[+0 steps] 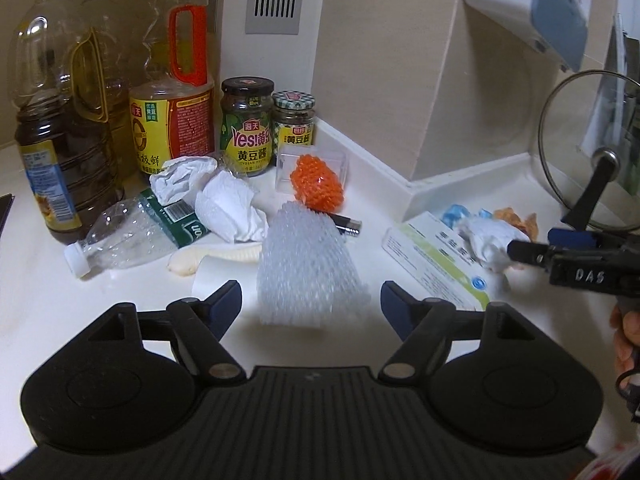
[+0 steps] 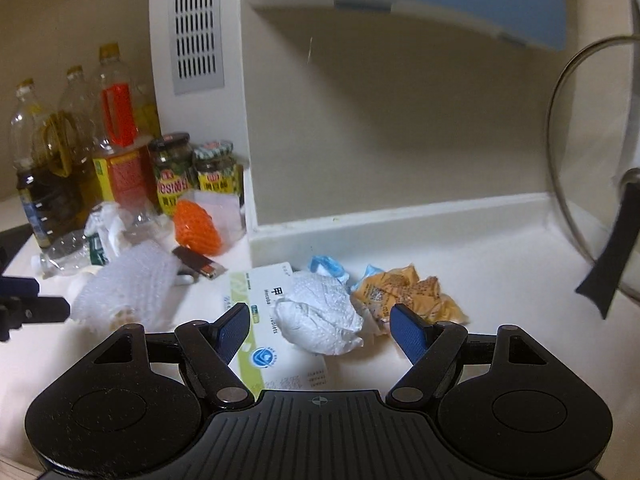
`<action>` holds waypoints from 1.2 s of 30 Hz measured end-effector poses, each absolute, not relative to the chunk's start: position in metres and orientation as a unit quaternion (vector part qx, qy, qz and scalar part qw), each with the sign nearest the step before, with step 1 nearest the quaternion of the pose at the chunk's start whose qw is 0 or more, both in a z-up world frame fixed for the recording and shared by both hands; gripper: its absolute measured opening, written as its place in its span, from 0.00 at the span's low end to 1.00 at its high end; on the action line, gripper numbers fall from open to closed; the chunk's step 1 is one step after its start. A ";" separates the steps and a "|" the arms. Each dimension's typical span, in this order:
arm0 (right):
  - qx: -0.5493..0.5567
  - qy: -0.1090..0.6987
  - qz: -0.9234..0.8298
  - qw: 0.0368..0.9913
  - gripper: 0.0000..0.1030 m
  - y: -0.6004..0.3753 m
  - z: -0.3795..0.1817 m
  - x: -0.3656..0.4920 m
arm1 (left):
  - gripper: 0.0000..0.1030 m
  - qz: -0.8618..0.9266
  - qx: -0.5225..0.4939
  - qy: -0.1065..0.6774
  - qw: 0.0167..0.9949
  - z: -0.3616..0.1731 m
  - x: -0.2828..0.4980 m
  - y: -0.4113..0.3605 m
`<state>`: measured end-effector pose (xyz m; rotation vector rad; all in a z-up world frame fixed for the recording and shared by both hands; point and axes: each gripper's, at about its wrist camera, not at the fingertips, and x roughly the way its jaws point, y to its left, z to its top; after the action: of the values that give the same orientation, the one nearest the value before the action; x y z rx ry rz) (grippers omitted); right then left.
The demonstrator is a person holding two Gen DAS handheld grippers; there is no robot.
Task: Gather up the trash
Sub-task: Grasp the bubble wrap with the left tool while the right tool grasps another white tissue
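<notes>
Right wrist view shows both grippers, right gripper (image 2: 318, 322) and left gripper (image 1: 311, 300), spread and empty, with tissue (image 2: 320, 316), wrapper (image 2: 404, 292) at one o'clock, and foam net (image 1: 304, 264) all uncollected, so the job looks barely begun.

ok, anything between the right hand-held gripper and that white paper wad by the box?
Nothing visible. The right hand-held gripper is open with the paper wad directly ahead between its fingers, partly lying on the box. The yellow wrapper touches the wad's right side and could get caught in the grasp.
</notes>
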<state>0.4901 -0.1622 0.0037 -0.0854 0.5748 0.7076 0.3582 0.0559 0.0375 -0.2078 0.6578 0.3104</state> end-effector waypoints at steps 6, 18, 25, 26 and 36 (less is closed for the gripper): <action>-0.060 0.292 0.355 0.886 0.61 -0.149 -0.010 0.507 | 0.74 0.157 -0.107 0.322 0.928 0.030 0.380 0.064; -0.064 0.263 0.349 0.897 0.23 -0.160 -0.003 0.495 | 0.62 0.159 -0.076 0.350 0.920 0.011 0.418 0.073; -0.060 0.257 0.347 0.900 0.21 -0.170 -0.001 0.483 | 0.15 0.153 -0.053 0.361 0.918 0.009 0.420 0.067; -0.060 0.257 0.346 0.900 0.21 -0.171 0.000 0.481 | 0.13 0.152 -0.054 0.360 0.919 0.010 0.417 0.066; -0.043 0.252 0.358 0.898 0.21 -0.182 0.011 0.448 | 0.12 0.129 -0.107 0.328 0.930 0.030 0.373 0.047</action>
<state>0.4484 -0.1823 0.0112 -0.0891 0.5215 0.7422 0.3730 0.0466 0.0301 -0.2202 0.6719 0.2635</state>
